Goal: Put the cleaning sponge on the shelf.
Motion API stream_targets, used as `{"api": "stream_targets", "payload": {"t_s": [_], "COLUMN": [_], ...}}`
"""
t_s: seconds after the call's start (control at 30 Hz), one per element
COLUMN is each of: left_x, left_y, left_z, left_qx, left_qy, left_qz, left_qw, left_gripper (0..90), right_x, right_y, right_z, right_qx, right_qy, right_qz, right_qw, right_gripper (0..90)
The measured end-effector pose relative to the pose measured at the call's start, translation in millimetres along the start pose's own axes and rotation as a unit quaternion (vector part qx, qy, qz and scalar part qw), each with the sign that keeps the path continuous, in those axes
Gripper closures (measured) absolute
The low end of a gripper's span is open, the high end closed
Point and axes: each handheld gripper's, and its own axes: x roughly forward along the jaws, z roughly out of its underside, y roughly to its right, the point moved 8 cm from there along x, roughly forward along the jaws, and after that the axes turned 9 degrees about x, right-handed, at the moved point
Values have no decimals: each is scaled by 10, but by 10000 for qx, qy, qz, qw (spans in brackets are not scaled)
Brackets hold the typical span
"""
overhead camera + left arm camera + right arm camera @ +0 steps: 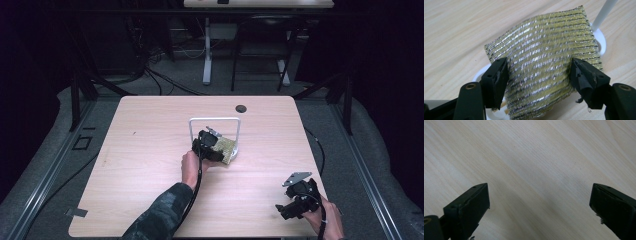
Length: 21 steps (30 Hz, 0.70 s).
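A gold and silver woven pad (544, 50) bows between the jaws of my left gripper (539, 72), which is shut on its two side edges. In the high view this pad (226, 148) sits at the foot of a white wire rack (215, 119) near the table's middle, with the left gripper (212, 145) right at it. The rack's white post (602, 12) and round base (601, 40) show behind the pad. My right gripper (295, 202) hovers at the front right of the table, open, with bare wood between its jaws (540, 195).
The light wooden table (150, 165) has a dark round cable hole (241, 108) at its back edge. Cables trail from both grippers. Beyond the table stand desk legs and dark floor.
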Motion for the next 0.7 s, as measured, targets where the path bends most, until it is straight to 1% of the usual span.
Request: {"api": "stream_targets", "payload": {"t_s": [0.07, 0.2, 0.43, 0.5, 0.57, 0.6, 0.67, 0.7], "left_x": [-9, -19, -115, -177, -262, -286, -357, -391], "left_y": [1, 4, 26, 45, 55, 59, 64, 62], "left_z": [-6, -9, -44, -64, -81, -85, -83, -85], "left_qx": [37, 53, 145, 196, 300, 307, 386, 418], "left_qy": [-3, -1, 63, 140, 199, 231, 233, 265], "left_qz": [-27, 2, 108, 181, 232, 240, 309, 305], "left_qw": [10000, 10000, 9998, 9995, 9991, 9990, 9985, 9983], "left_gripper": [332, 314, 236, 230, 216, 206, 179, 171], "right_x": [1, 1, 4, -8, -12, -10, -26, -33], "right_y": [-1, -1, -6, -4, -8, -12, -17, -19], "right_z": [0, 4, -1, -4, -7, -10, -20, -25], "right_qx": [0, 6, 16, -14, 8, 23, 47, 73], "right_qy": [-2, -22, -5, 1, 14, 36, 81, 106], "right_qz": [-1, -8, -22, 1, -14, -29, -44, -50], "right_qw": [10000, 10000, 10000, 10000, 10000, 10000, 9999, 9999], "right_gripper": [22, 23, 22, 22, 22, 22, 22, 22]}}
